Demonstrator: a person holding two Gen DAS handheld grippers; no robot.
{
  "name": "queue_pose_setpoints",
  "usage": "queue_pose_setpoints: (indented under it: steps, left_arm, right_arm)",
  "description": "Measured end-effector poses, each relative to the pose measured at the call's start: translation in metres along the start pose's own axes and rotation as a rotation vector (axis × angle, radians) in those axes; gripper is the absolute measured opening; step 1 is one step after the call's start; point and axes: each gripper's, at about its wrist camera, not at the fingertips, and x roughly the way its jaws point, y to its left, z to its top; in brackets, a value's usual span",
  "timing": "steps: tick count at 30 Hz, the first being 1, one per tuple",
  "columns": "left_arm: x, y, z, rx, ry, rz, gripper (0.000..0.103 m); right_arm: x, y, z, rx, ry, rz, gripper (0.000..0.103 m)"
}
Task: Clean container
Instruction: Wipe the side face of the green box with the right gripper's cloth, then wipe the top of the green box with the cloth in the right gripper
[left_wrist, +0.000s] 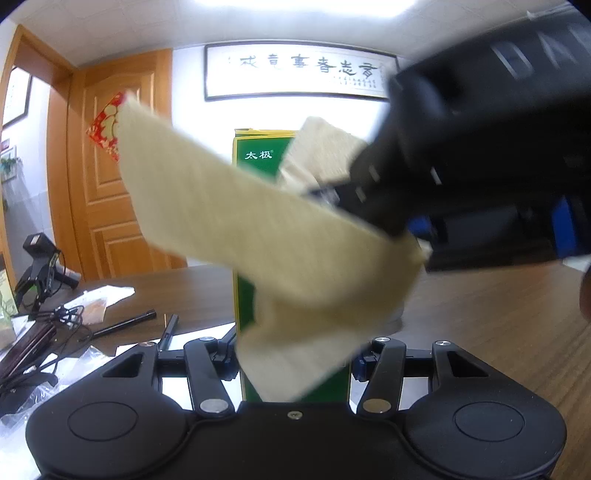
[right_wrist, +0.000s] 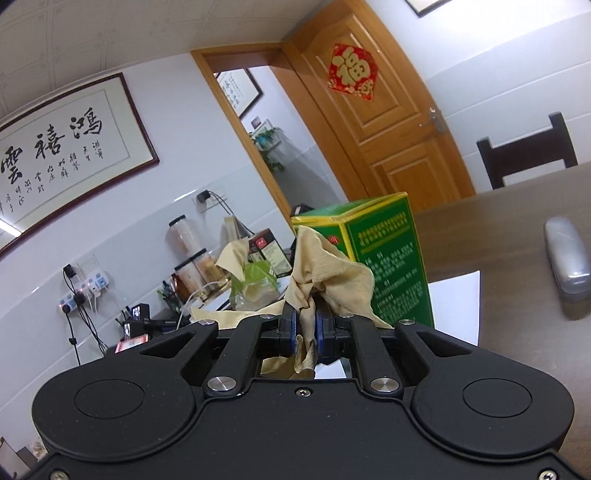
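While the green box (left_wrist: 258, 155) stands upright on the dark wooden desk (left_wrist: 498, 314), the left tongs (left_wrist: 293, 363) are clamped on its lower part, one finger on each side, with the box's green face filling the gap. Seen from the right wrist view, the same green box (right_wrist: 388, 258) has yellow edging and small printed text on its side and sits on a white sheet of paper (right_wrist: 458, 299). A beige cloth (left_wrist: 236, 225) drapes across the front of the box, blurred, covering most of its middle. Right tongs (right_wrist: 307, 326) are closed tight on a bunched fold of the beige cloth (right_wrist: 325, 269), blue pads squeezing it, cloth crumpled against the box's near corner. In the left wrist view the right tongs (left_wrist: 369, 206) come in from the upper right, black body big and blurred, tip at the cloth by the box top. Left side of the desk has pens (left_wrist: 125, 323), cables and plastic bags. A grey case (right_wrist: 567, 254) lies on the desk to the right of the box, well apart. Behind: a wooden door (right_wrist: 388, 122) with a red paper square (right_wrist: 352, 72), framed calligraphy (right_wrist: 59, 155) on the wall, a dark chair (right_wrist: 528, 155) at the desk's far edge.
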Motion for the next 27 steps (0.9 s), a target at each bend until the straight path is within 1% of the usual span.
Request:
queue_pose_setpoints:
  steps: [5, 8, 14, 18, 24, 27]
  left_arm:
    - [-0.001, -0.005, -0.002, 0.038, -0.013, -0.019, 0.049]
    - [-0.003, -0.01, -0.004, 0.073, -0.026, -0.022, 0.05]
    - [-0.002, -0.019, -0.007, 0.12, -0.032, -0.041, 0.05]
    - [-0.002, -0.017, -0.005, 0.111, -0.031, -0.037, 0.05]
    - [0.001, -0.008, -0.004, 0.066, -0.026, -0.016, 0.05]
    - [0.001, -0.006, -0.004, 0.057, -0.026, -0.017, 0.049]
  right_arm:
    - [-0.008, 0.004, 0.012, -0.003, -0.036, 0.003, 0.01]
    - [-0.011, 0.005, 0.017, -0.013, -0.054, -0.015, 0.01]
    - [-0.015, 0.003, 0.026, -0.002, -0.078, -0.024, 0.01]
    - [-0.01, 0.0, 0.02, 0.001, -0.048, -0.024, 0.01]
    - [-0.001, -0.001, 0.004, -0.008, 0.007, -0.043, 0.01]
    - [-0.001, 0.004, 0.002, -0.036, 0.012, -0.063, 0.01]
